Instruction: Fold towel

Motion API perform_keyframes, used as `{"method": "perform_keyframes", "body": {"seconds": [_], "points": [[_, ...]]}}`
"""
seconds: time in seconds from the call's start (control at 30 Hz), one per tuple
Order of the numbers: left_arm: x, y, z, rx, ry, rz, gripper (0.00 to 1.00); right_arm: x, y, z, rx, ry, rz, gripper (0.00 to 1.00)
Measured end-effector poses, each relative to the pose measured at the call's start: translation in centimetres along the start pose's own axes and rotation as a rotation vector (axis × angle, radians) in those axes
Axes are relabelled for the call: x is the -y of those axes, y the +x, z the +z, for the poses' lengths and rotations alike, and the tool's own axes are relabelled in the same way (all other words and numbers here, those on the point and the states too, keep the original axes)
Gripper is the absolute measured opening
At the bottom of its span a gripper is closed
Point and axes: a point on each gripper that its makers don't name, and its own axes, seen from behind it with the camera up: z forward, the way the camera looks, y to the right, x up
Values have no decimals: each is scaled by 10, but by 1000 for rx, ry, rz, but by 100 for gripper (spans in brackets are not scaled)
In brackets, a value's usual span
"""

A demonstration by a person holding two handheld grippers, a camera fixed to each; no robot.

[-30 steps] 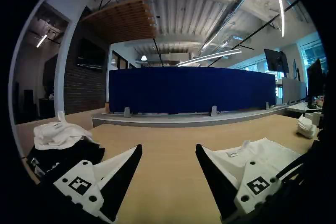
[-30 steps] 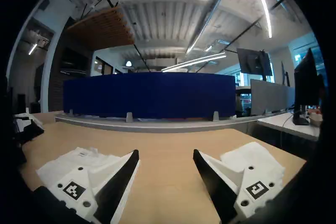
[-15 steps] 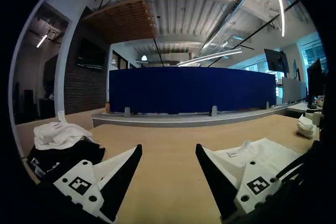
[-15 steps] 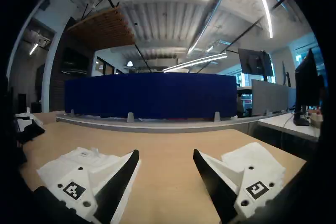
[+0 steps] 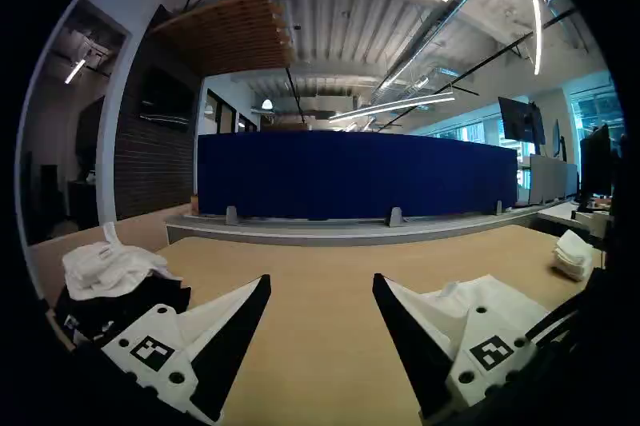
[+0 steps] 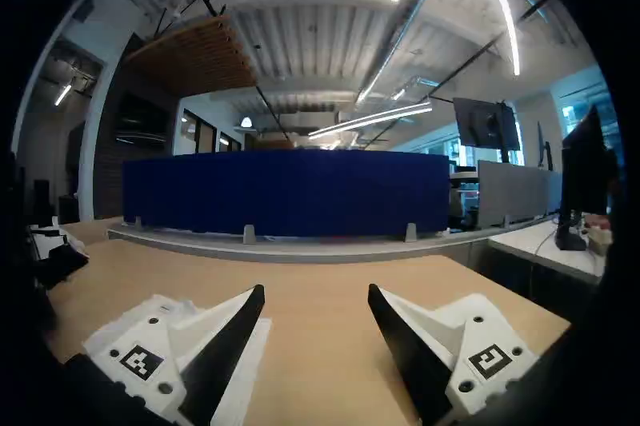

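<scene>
Left gripper (image 5: 320,282) is held low over the wooden table (image 5: 320,258), fingers spread wide, nothing pinched. The white towel (image 5: 504,296) is seen just past the finger on the right side of the left gripper view. It is laid flat on the tabletop, with a small ruck raised at its far edge. Right gripper (image 6: 315,290) is held agape too, and empty. A heap of white and black cloth (image 5: 108,274) is spotted at far left.

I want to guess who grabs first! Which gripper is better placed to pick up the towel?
Probably the right gripper. It is open, and the towel lies just under it, with an edge reaching into the gap between its fingers. The left gripper is open too, but the towel sits off to its right side.
</scene>
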Motion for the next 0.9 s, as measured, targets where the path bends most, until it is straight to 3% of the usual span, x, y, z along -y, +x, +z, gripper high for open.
{"method": "perform_keyframes", "body": {"seconds": [0.27,0.47,0.7,0.9], "points": [[-10,71,-6,-12,-12,34,94,-4,62,-3,-10,-7,-40,100],[-13,113,-7,-13,-10,56,94,-4,100,-7,-1,-9,-33,100],[-20,128,-5,32,-40,87,94,-4,110,-9,62,11,-35,100],[-33,129,-3,88,-106,94,94,6,110,-8,128,70,-94,100]]}}
